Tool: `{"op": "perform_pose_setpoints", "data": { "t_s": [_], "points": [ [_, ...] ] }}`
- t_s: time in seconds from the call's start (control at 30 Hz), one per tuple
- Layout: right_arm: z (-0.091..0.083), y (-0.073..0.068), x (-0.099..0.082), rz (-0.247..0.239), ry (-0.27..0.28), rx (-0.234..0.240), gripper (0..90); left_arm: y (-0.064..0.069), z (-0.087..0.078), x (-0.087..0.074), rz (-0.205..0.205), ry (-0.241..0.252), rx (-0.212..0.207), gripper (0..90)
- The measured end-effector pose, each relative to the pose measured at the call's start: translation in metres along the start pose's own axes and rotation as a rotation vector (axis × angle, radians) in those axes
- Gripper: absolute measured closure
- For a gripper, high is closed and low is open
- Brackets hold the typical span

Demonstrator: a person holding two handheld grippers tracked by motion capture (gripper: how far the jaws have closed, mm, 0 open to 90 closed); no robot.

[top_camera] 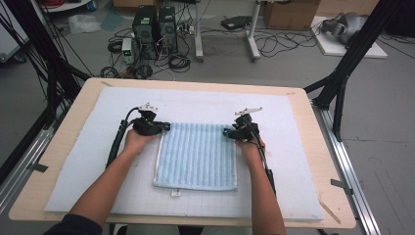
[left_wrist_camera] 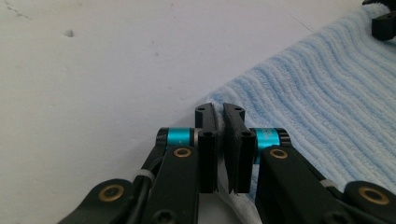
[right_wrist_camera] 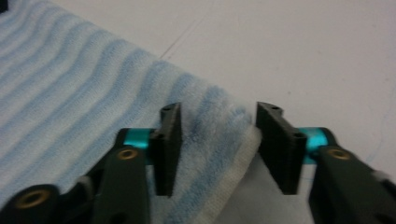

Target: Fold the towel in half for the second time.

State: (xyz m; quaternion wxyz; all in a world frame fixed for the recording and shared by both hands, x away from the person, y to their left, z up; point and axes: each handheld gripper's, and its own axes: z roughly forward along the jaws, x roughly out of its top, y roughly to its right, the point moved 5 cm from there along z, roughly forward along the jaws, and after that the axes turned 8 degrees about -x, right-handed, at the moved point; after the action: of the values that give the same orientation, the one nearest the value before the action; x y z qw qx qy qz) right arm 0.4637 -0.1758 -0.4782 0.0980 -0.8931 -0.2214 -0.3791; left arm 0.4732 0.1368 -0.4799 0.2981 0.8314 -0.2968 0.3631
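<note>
The towel (top_camera: 198, 156) is lying flat in the middle of the white foam mat (top_camera: 88, 161), which is covering most of the tabletop (top_camera: 63, 137). It is a pale blue terry cloth, ribbed with alternating lighter and deeper blue stripes running away from me, and it is showing a white hem along its left side and near edge, with a small white tag poking out at the near edge. In the high view it is looking roughly square and smooth, with no big folds.

My left hand-held gripper (top_camera: 165, 127) is sitting at the towel's far left corner. In the left gripper view my left hand-held gripper (left_wrist_camera: 220, 140) is pinched almost fully together, and a bit of the towel's (left_wrist_camera: 327, 93) white edge is showing low down between the pads, so I am gripping that corner.

My right hand-held gripper (top_camera: 228, 131) is resting at the far right corner. In the right gripper view my right hand-held gripper (right_wrist_camera: 217, 144) is standing partly open, straddling the corner of the towel (right_wrist_camera: 84, 102); the fluffy striped edge and white hem are lying between the pads, which are not yet pressing on the cloth.

Beyond the tabletop, computer towers (top_camera: 154, 27) and cables are sitting on the floor.
</note>
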Motion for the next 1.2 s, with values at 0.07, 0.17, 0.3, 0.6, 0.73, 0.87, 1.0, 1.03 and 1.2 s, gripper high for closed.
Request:
{"op": "perform_pose_setpoints", "data": {
  "t_s": [0.07, 0.17, 0.3, 0.6, 0.73, 0.87, 1.0, 1.03, 1.2],
  "points": [
    [0.000, -0.004, 0.001, -0.023, 0.003, -0.002, 79.0, 0.000, -0.001, 0.000, -0.001, 0.005, 0.003, 84.3],
    [0.001, -0.005, 0.004, -0.044, 0.005, -0.017, 81.8, -0.001, -0.004, 0.003, -0.010, 0.064, 0.021, 85.8],
    [-0.001, -0.001, 0.014, -0.022, 0.050, -0.042, 81.9, -0.005, -0.011, 0.015, -0.015, 0.150, 0.061, 86.1],
    [-0.008, 0.001, 0.026, -0.030, 0.100, -0.050, 81.7, 0.001, -0.019, 0.022, -0.004, 0.170, 0.030, 86.3],
    [-0.015, -0.002, 0.025, -0.048, 0.123, -0.045, 81.8, 0.009, -0.024, 0.025, 0.035, 0.151, 0.036, 86.3],
    [-0.026, -0.008, 0.023, -0.062, 0.151, -0.029, 81.8, 0.018, -0.033, 0.025, 0.065, 0.178, 0.025, 86.2],
    [-0.040, -0.013, 0.018, -0.060, 0.172, 0.004, 81.7, 0.027, -0.039, 0.012, 0.084, 0.186, 0.017, 86.3],
    [-0.043, -0.014, 0.016, -0.059, 0.175, 0.013, 81.7, 0.029, -0.041, 0.008, 0.087, 0.193, 0.014, 86.3],
    [-0.055, -0.020, 0.006, -0.071, 0.190, 0.024, 81.7, 0.038, -0.051, -0.002, 0.093, 0.213, -0.009, 86.2]
  ]
}}
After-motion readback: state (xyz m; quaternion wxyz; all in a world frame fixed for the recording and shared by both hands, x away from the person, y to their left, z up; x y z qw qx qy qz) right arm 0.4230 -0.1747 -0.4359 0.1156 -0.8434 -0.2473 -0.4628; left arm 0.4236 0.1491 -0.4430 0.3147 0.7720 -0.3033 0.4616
